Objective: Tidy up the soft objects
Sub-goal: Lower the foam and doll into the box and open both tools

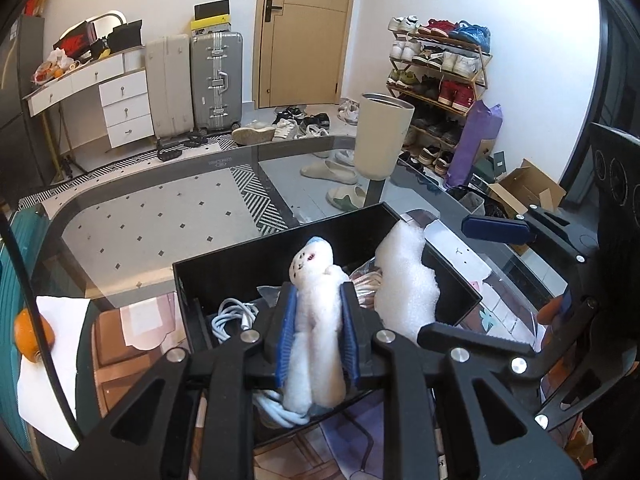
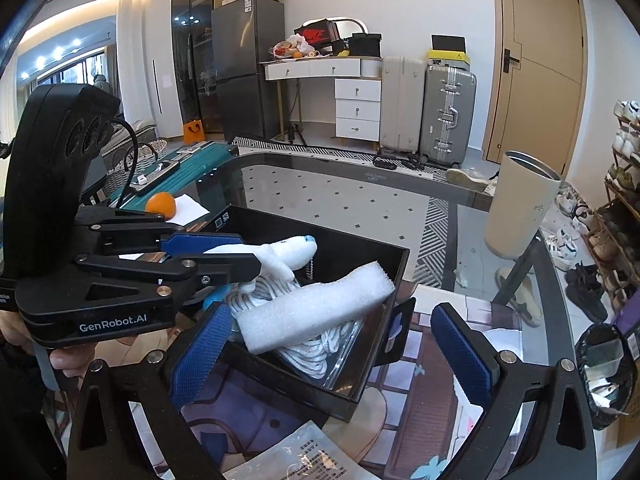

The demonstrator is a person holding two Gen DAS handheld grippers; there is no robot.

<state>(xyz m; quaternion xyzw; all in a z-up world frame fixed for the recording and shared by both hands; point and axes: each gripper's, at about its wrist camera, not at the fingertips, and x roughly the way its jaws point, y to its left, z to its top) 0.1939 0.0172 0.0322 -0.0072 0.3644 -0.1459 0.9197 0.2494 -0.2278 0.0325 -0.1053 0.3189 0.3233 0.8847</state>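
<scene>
**Plush about to go in the box**

Right gripper (image 2: pixel 324 344) sits wide open and empty just outside the near wall of the box (image 2: pixel 372 364). Left gripper (image 1: pixel 316 332) is pinching the white plush (image 1: pixel 316 312), held over the box above the cable (image 1: pixel 236 316) and foam (image 1: pixel 404 280). Next, I'd guess: lower it and let go.
</scene>
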